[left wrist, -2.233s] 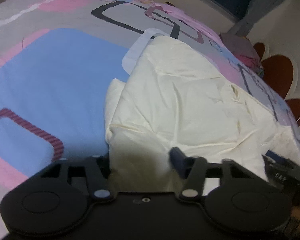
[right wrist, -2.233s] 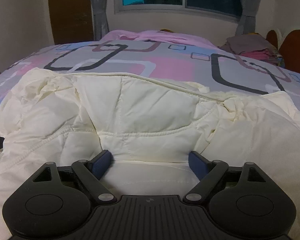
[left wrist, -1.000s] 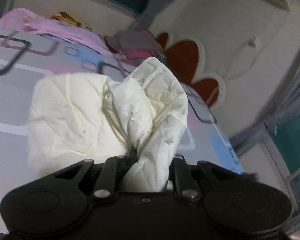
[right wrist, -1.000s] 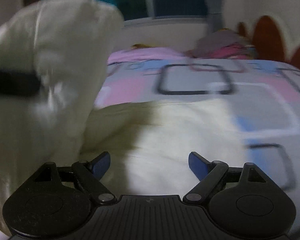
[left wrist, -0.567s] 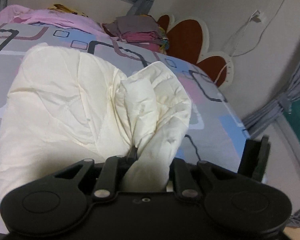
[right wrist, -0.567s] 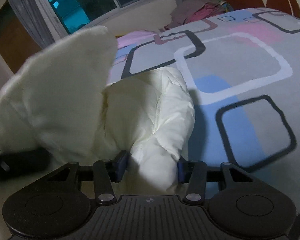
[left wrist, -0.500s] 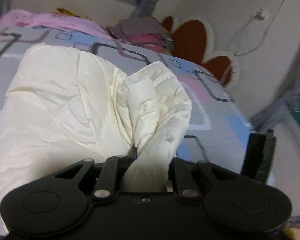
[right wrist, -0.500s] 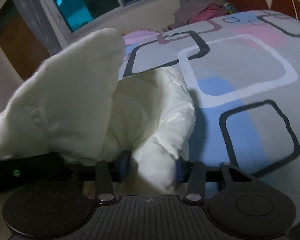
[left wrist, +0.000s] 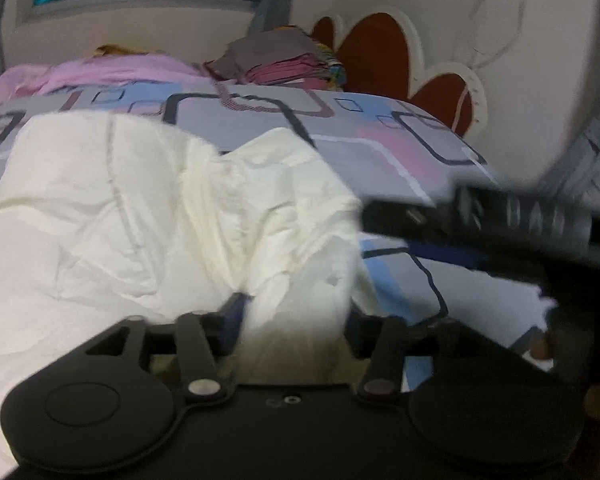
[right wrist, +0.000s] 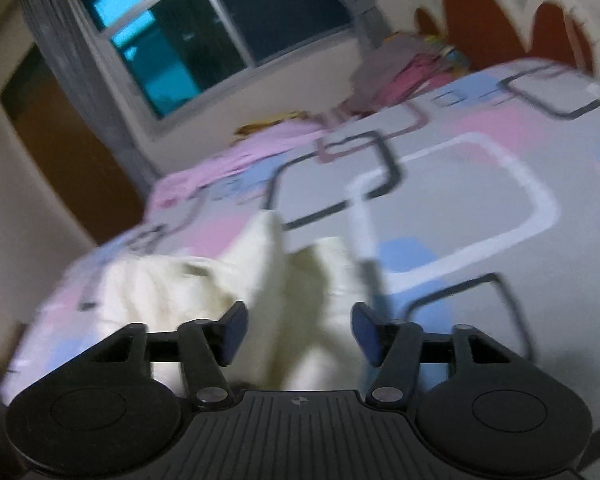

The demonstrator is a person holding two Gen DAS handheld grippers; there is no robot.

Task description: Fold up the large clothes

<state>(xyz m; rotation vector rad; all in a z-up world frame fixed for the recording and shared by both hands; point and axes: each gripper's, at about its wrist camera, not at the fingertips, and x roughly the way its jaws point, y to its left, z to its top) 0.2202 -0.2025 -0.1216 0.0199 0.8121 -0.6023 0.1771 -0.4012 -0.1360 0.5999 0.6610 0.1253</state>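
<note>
A cream padded jacket [left wrist: 132,216] lies folded over itself on the patterned bedspread [left wrist: 340,120]. In the left wrist view my left gripper [left wrist: 294,320] stands open, its jaws apart, with a bunched fold of the jacket still lying between them. In the right wrist view my right gripper [right wrist: 298,330] is open, raised and tilted, with the jacket [right wrist: 260,280] below and ahead of it. The right gripper also shows as a dark blurred shape in the left wrist view [left wrist: 480,224], to the right of the jacket.
A stack of folded clothes [left wrist: 276,60] and pink bedding [left wrist: 112,70] lie at the far end of the bed. A red and cream headboard [left wrist: 380,52] stands on the right, a window [right wrist: 212,40] behind.
Both grippers were shut on folds of the jacket and have opened. The right gripper has lifted and swung away. The jacket has dropped flatter onto the bed.
</note>
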